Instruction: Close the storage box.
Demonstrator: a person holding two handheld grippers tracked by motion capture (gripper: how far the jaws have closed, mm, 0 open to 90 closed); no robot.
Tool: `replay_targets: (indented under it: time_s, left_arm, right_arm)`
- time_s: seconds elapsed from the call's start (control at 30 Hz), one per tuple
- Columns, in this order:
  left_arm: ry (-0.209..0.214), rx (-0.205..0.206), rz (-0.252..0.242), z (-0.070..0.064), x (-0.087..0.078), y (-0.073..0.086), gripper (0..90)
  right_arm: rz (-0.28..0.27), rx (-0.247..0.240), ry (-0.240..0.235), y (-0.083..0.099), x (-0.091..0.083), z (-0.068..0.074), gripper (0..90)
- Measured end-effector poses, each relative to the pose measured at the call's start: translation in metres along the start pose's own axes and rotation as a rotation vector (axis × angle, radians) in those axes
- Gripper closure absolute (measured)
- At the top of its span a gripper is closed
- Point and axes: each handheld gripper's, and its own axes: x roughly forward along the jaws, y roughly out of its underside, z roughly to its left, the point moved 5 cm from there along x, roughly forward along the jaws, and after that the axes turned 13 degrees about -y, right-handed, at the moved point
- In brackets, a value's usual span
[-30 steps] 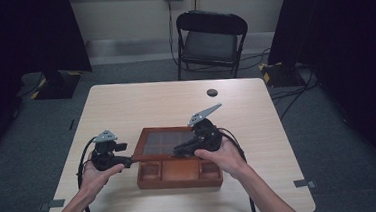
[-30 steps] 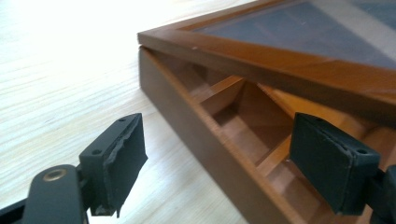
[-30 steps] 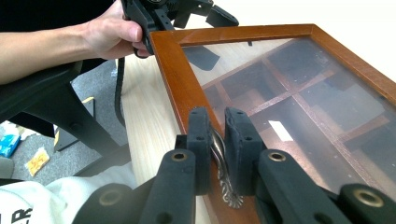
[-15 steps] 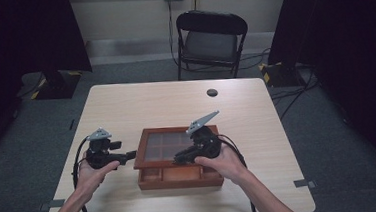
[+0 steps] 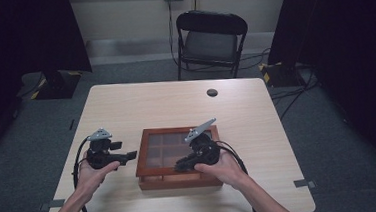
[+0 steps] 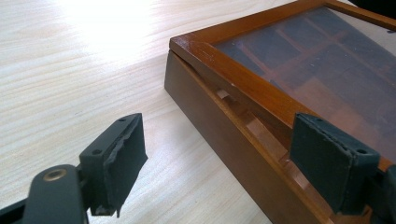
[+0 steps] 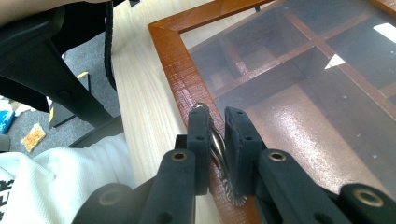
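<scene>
2 grippers at 1 wooden box, taken from the high view first. Box at the near middle of the table, glass lid lying lower than 1 second ago, with less of the inside showing along the near edge. Right gripper over that near edge, dropped along with the lid. Left gripper pulled a little back from the box's left side, which it touched 1 second ago; now just beside it, apart.

Next, the left gripper view. Left gripper spread wide with nothing between the jaws, 1 jaw over bare table, the other in front of the box's rim. Lid not fully down: a thin gap between lid frame and base at the near corner, dividers visible through it.

Last, the right gripper view. Right gripper clamped on the twisted metal handle at the lid's frame, compartments visible through the glass.

Judged from all 3: closing nearly done, steadying no longer needed on the left, only the last bit of lowering and letting go of the handle left.
</scene>
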Motion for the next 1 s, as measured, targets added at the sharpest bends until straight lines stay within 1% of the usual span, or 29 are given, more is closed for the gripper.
replay_targets:
  time_s: [0.13,0.27,0.47,0.5,0.53,0.6,0.63,0.8,0.9,0.93,1.0]
  left_arm:
    - [0.001,0.003,0.001,-0.001,0.000,0.000,18.2]
    - [0.001,0.003,0.004,-0.001,0.000,0.000,18.2]
    - [0.005,0.003,0.010,-0.001,0.001,0.001,18.2]
    - [0.004,0.007,0.015,-0.001,0.002,0.002,18.2]
    - [0.004,0.007,0.018,-0.002,0.002,0.002,18.2]
    - [0.008,0.006,0.021,-0.002,0.003,0.003,18.2]
    - [0.009,0.013,0.024,-0.002,0.003,0.003,18.2]
    - [0.010,0.009,0.030,-0.002,0.005,0.003,18.2]
    - [0.007,0.016,0.037,-0.003,0.006,0.003,18.2]
    - [0.008,0.017,0.036,-0.003,0.006,0.003,18.2]
    - [0.007,0.015,0.041,-0.003,0.007,0.004,18.2]
  right_arm:
    - [0.007,0.003,-0.005,0.004,0.004,-0.002,81.3]
    - [0.039,0.013,0.004,0.011,0.011,-0.004,81.4]
    - [0.046,0.014,0.004,0.013,0.014,-0.005,81.4]
    - [0.052,0.023,0.006,0.015,0.016,-0.006,81.5]
    - [0.055,0.023,0.001,0.017,0.017,-0.007,81.4]
    - [0.065,0.028,0.006,0.019,0.019,-0.009,81.5]
    - [0.074,0.034,0.003,0.022,0.022,-0.011,81.4]
    - [0.066,0.043,-0.003,0.023,0.023,-0.012,81.4]
    - [0.059,0.045,-0.003,0.024,0.023,-0.012,81.4]
    - [0.060,0.052,0.004,0.024,0.023,-0.012,81.3]
    - [0.051,0.060,0.002,0.024,0.024,-0.011,81.3]
